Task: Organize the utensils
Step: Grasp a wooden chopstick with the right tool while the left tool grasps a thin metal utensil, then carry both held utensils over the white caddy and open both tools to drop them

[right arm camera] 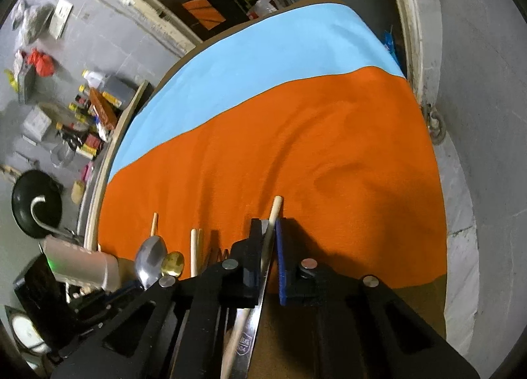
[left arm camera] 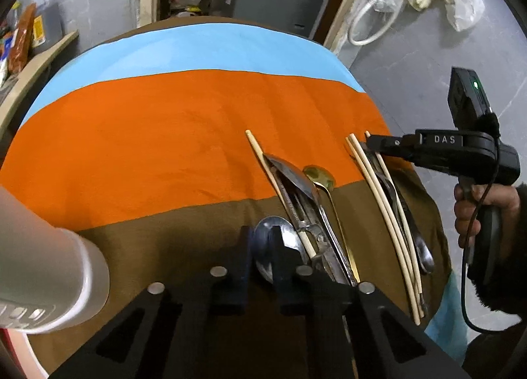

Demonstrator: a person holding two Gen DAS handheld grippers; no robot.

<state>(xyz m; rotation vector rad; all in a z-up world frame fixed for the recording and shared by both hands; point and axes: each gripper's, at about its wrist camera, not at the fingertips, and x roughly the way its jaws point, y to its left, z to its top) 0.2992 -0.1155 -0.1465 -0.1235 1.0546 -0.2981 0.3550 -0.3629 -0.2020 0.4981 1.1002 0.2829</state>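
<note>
Utensils lie on a striped cloth. In the left wrist view a middle pile holds a large steel spoon, a gold spoon, a chopstick and tongs. My left gripper is open, its fingers either side of a round steel spoon bowl. A right pile holds several chopsticks and steel utensils. My right gripper is open around a chopstick and a flat steel handle; it also shows in the left wrist view.
A white cylinder lies at the table's left front edge. The table edge drops to a grey floor on the right. Shelves with boxes and bottles stand left of the table. A dark cabinet stands behind it.
</note>
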